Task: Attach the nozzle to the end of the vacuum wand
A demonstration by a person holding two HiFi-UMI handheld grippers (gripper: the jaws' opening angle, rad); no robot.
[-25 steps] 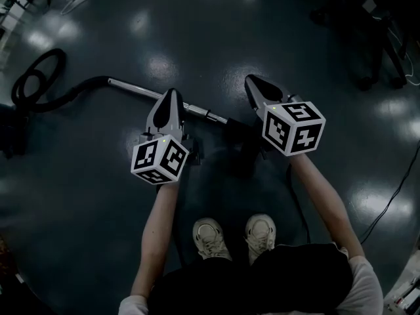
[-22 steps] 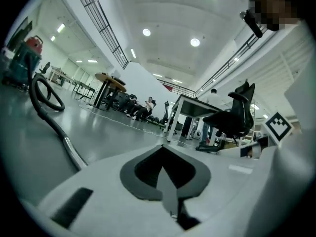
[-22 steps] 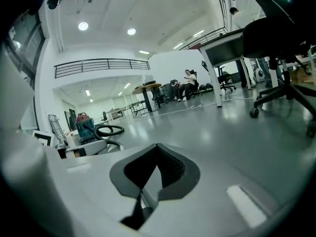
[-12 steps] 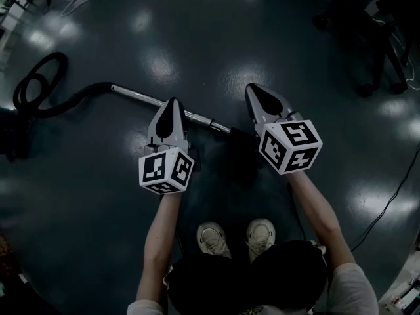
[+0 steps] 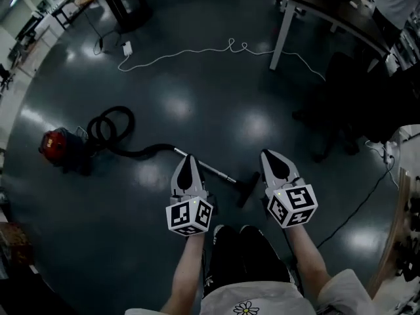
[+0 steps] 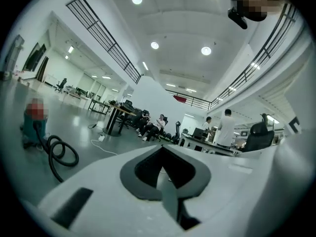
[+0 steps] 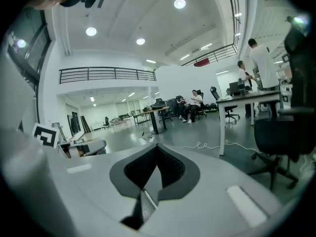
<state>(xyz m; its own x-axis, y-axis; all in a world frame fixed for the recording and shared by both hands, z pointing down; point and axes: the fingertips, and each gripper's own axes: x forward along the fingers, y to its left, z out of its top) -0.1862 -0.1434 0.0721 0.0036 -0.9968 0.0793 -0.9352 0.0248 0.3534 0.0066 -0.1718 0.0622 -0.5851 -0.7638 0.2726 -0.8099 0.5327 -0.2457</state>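
Note:
The vacuum wand (image 5: 205,165) lies on the dark floor, a thin metal tube that runs from the black hose (image 5: 110,127) down to the right. A black nozzle (image 5: 248,188) sits at its near end; the joint is too small to judge. The red canister (image 5: 58,147) stands at the left, and it also shows in the left gripper view, the canister (image 6: 33,126) with the hose (image 6: 62,155) beside it. My left gripper (image 5: 189,158) is held above the wand, shut and empty. My right gripper (image 5: 269,155) is held right of the nozzle, shut and empty. Both point level into the room.
A white cable (image 5: 197,52) snakes across the floor at the back. A white-legged desk (image 5: 283,25) and a dark office chair (image 5: 341,104) stand at the right. Several people sit and stand at desks far across the hall (image 7: 193,102).
The head view has risen and widened a lot, so the wand and nozzle look small and far below. Both grippers have come up from the floor and stay shut.

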